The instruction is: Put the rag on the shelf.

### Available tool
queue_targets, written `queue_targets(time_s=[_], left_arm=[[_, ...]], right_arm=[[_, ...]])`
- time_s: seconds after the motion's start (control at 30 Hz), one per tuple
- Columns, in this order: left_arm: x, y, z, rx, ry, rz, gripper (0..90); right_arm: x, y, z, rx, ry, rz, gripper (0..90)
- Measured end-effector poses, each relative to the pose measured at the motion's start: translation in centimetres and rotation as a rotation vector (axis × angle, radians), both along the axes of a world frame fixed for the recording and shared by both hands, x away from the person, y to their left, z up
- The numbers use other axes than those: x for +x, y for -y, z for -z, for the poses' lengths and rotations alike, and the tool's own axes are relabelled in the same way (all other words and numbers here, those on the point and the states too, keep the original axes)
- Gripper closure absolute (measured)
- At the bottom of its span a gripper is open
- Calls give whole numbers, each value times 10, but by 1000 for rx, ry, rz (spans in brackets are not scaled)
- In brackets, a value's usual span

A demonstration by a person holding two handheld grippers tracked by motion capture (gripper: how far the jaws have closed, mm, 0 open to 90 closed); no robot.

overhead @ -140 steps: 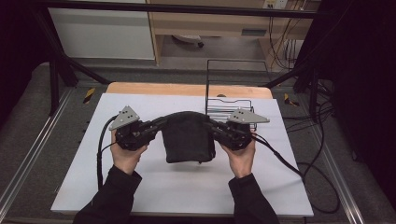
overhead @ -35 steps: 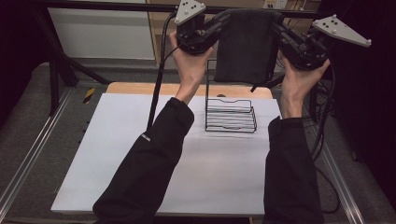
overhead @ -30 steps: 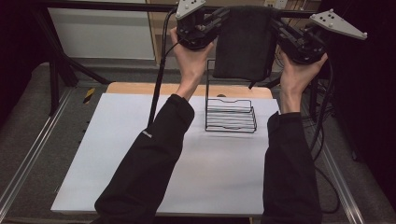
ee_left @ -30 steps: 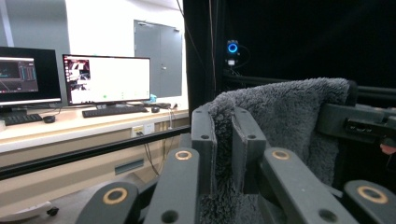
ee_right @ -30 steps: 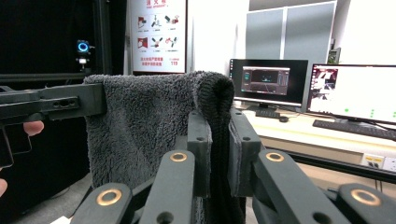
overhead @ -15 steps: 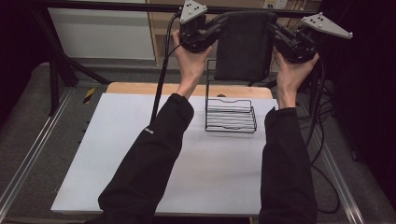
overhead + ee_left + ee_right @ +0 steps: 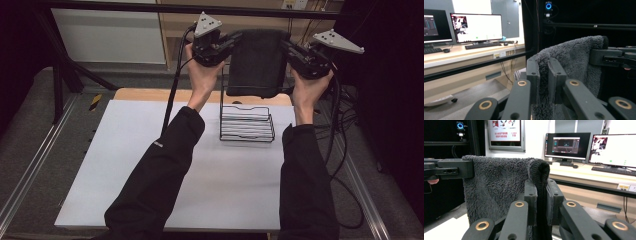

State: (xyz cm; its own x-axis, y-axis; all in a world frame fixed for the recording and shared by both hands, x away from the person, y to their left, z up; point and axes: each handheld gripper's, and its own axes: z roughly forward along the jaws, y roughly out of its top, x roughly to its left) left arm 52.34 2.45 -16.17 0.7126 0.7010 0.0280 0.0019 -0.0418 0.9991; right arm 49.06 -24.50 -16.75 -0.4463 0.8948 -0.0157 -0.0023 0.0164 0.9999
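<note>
A dark grey fluffy towel [image 7: 257, 62] hangs folded in the air, stretched between both grippers above the black wire rack [image 7: 247, 125]. My left gripper [image 7: 231, 41] is shut on the towel's top left corner, and my right gripper [image 7: 288, 46] is shut on its top right corner. In the left gripper view the jaws pinch the towel's edge [image 7: 543, 75], with the other gripper holding the far corner [image 7: 602, 56]. The right gripper view shows its jaws clamped on the towel's fold [image 7: 541, 195]. The towel's lower edge hangs just over the rack's tall back frame.
The rack stands at the far side of a white table top [image 7: 150, 150], near its wooden back edge [image 7: 150, 94]. Cables [image 7: 345, 165] trail off the right side. Beyond the table are a desk with monitors [image 7: 476, 27] and a black frame bar [image 7: 125, 7].
Both hands have come down a little with the towel since a second ago, bringing its lower edge closer to the rack. Much earlier the towel was held low over the table.
</note>
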Motion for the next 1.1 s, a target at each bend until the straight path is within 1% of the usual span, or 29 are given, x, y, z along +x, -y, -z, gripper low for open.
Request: queue_targets(time_s=[0.07,0.13,0.47,0.6,0.73,0.8,0.93,1.0,1.1], left_arm=[[-1,0,5,-9,-7,10,807],[-2,0,8,-7,-10,19,807],[-10,-1,21,13,-13,42,808],[-15,-2,22,33,0,55,808],[-19,-1,23,42,3,60,807],[-21,-1,24,40,2,64,807],[-27,-1,25,45,12,74,807],[-29,-1,25,57,15,72,807],[-31,-1,27,58,14,75,807]], right_arm=[[-1,1,5,0,-4,0,819],[-3,4,10,7,-11,-5,819],[-12,5,24,2,-22,-8,818],[-15,7,28,6,-24,-15,818],[-20,9,32,6,-19,-23,818],[-22,9,33,11,-21,-23,818],[-26,10,37,7,-15,-28,817],[-27,11,38,11,-16,-30,817],[-29,10,40,4,-19,-29,816]])
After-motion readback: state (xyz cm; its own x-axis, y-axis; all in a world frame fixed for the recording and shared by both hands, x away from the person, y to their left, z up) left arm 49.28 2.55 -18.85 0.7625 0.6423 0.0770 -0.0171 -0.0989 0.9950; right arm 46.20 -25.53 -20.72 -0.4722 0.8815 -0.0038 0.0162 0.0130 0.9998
